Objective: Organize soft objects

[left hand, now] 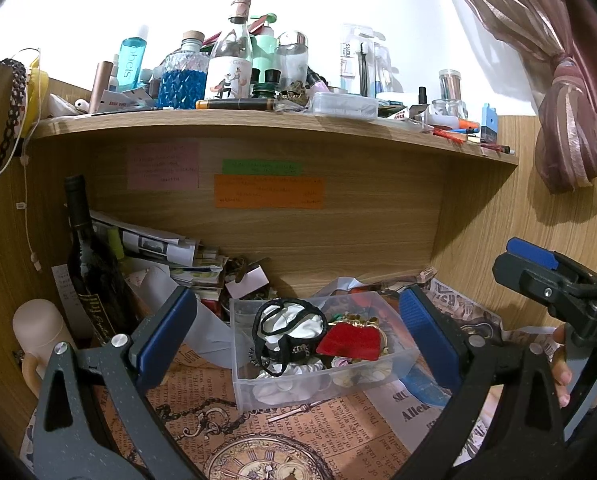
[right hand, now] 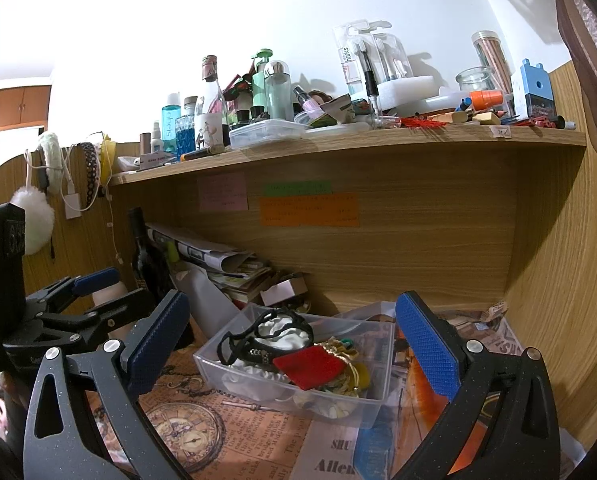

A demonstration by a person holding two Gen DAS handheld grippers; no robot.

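Observation:
A clear plastic box (left hand: 398, 364) (right hand: 214, 376) stands on the newspaper-print desk mat. It holds soft things: a red pouch (left hand: 350, 342) (right hand: 310, 366), a white scrunchie with black bands (left hand: 290, 326) (right hand: 278, 334), and gold and pale fabric pieces. My left gripper (left hand: 298, 340) is open and empty, hovering just in front of the box. My right gripper (right hand: 294, 348) is open and empty, also just in front of the box. Each gripper shows at the edge of the other's view, the right one (left hand: 538, 276) and the left one (right hand: 94, 292).
A dark wine bottle (left hand: 90, 264) (right hand: 146, 256), stacked papers (left hand: 166, 252) and a pale bottle (left hand: 38, 328) crowd the back left. A wooden shelf (left hand: 258, 124) (right hand: 338, 140) full of bottles overhangs. A wooden side wall (right hand: 558, 280) and a curtain (left hand: 570, 120) stand on the right.

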